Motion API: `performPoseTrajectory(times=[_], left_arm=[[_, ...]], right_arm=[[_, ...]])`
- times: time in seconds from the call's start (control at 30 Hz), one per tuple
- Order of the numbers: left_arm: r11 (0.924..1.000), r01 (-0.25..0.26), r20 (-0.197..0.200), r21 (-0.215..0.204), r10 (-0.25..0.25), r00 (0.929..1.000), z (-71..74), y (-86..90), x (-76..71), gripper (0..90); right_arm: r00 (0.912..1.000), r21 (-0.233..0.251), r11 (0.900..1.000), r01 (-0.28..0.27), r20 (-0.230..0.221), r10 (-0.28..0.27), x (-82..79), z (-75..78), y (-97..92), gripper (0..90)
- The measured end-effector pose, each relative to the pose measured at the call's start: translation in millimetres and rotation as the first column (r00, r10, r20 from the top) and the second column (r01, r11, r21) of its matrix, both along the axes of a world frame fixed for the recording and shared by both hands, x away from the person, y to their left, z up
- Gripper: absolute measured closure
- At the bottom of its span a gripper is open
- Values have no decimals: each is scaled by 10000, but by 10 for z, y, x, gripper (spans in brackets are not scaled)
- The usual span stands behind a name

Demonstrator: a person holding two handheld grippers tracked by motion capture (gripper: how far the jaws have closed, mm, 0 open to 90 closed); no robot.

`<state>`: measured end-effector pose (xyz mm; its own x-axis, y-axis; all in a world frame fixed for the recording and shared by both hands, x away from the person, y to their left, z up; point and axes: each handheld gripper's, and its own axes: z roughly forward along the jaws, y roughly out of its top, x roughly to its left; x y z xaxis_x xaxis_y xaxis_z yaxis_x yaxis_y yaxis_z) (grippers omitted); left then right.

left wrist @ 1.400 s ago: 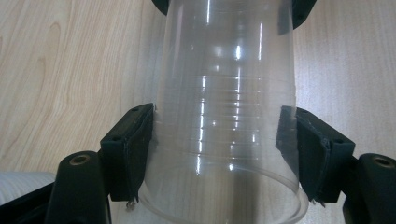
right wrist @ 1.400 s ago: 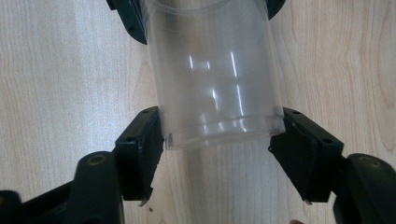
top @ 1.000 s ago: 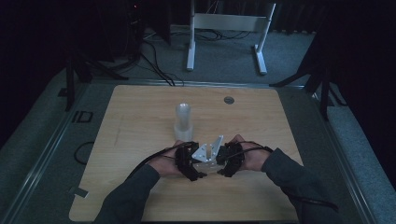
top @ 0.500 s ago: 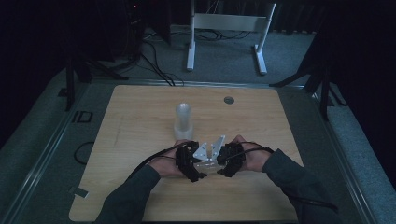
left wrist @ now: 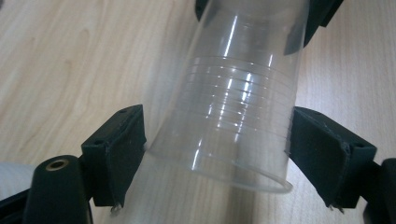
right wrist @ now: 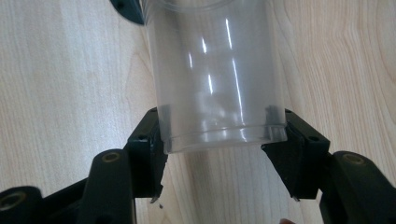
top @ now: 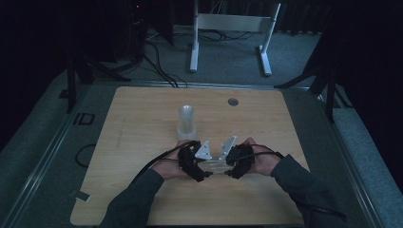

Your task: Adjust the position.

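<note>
Clear plastic cups (left wrist: 233, 107), nested and bare of any print, lie on their side between your hands near the table's (top: 142, 118) front edge. Your right gripper (right wrist: 219, 140) clamps the base end; your left gripper's (left wrist: 217, 140) jaws bracket the rim end, contact unclear.

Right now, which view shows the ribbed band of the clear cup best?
The left gripper view: the clear cup is close up there, ribs and rim sharp. The right gripper view shows its smooth base, clamped in the right tongs. In the high view it is a small pale shape.
</note>
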<state>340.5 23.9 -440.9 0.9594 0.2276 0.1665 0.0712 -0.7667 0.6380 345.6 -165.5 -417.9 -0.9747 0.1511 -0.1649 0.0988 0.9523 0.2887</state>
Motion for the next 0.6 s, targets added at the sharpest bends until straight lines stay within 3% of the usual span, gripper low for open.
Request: performPoseTrajectory(times=[0.1, 0.17, 0.23, 0.43, 0.47, 0.6], left_arm=[[9992, -192, 98, -340, 195, 9998, 46, 22, 15, 204], [9992, -192, 98, -340, 195, 9998, 46, 22, 15, 203], [9970, -369, 191, -675, 383, 9991, 89, 50, 31, 203], [9959, -520, 149, -742, 532, 9985, 100, 76, 51, 203], [9944, -631, 152, -844, 646, 9978, 101, 93, 56, 203], [9908, -865, 7, -1038, 870, 9962, 89, 121, 79, 214]], right_arm=[[9998, 13, 9998, 215, 6, -215, 19, -17, -40, 418], [9995, 32, 9995, 320, 9, -320, 24, -23, -53, 418], [9987, 67, 9987, 505, 8, -505, 39, -38, -82, 418], [9969, 131, 9968, 787, 14, -787, 52, -54, -114, 418], [9934, 234, 9931, 1150, 13, -1151, 72, -74, -162, 419], [9883, 412, 9875, 1521, 49, -1524, 98, -98, -211, 419]])
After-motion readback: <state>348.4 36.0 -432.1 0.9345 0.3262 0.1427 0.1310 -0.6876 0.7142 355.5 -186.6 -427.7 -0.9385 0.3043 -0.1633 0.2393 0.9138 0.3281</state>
